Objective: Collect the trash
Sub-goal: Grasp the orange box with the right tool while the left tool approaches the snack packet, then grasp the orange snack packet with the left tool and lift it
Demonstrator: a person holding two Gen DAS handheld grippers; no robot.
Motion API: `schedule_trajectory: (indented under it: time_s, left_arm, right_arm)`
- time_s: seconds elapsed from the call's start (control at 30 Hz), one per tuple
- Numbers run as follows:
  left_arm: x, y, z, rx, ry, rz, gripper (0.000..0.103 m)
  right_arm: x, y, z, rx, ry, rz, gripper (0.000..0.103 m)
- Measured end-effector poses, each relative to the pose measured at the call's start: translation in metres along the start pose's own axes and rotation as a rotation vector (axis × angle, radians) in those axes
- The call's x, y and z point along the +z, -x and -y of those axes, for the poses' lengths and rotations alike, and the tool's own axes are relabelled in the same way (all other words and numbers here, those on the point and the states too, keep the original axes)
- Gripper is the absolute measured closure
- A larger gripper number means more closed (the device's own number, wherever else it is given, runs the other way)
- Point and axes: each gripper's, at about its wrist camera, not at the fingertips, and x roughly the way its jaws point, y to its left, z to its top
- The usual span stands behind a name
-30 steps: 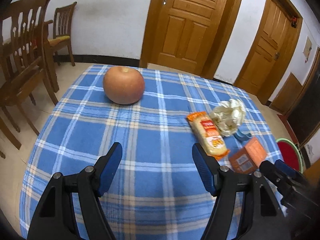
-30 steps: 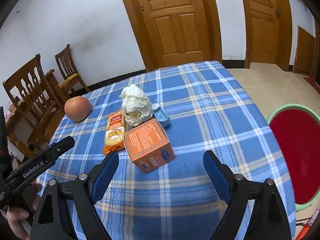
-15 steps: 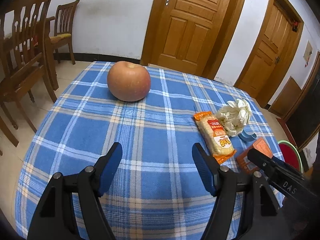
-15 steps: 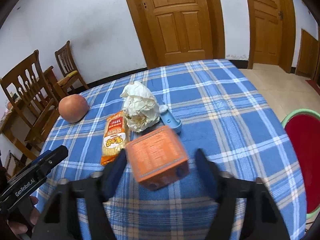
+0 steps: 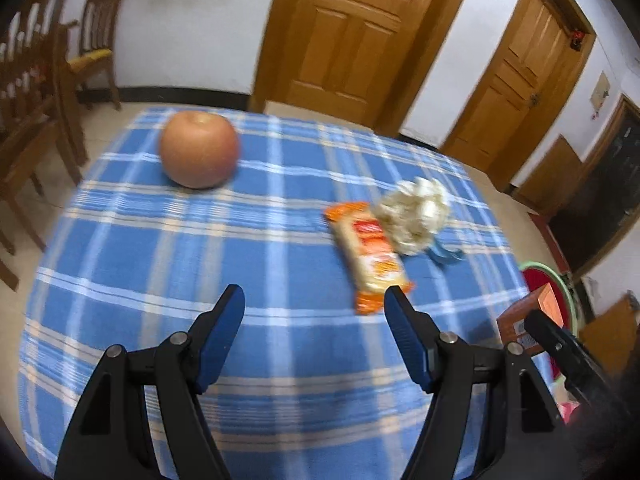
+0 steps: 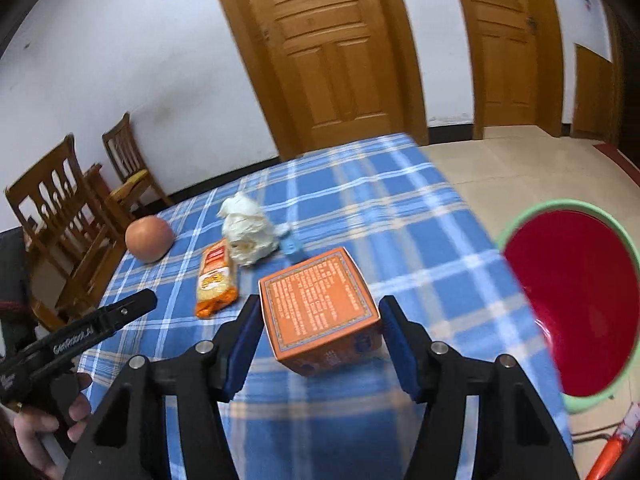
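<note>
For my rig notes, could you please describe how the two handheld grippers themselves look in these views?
Both match: the left gripper and right gripper have black angular frames with silver pivot pins and two flat blue ribbed pads. Seen side-on, the left gripper's black body carries white lettering. No cables or sleeves show.

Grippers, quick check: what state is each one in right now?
Left gripper: open, nothing between its fingers.
Right gripper: closed on the orange box, lifted off the tablecloth.
</note>
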Motion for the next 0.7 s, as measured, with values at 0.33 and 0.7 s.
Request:
schedule_trajectory:
  time_s: [0.33,0.7]
  left_arm:
    - [0.01,-0.032,0.051,0.049,-0.078,-0.056,0.031]
    - [0.017,-0.071,0.065,0.179,-0.125,-0.055,0.033]
  right_arm:
    - [-0.015,0.038,0.057,-0.035,-0.106,0.014,0.041]
    - [-0.03,0.051,0.095,-0.019,-0.189,0.008,0.041]
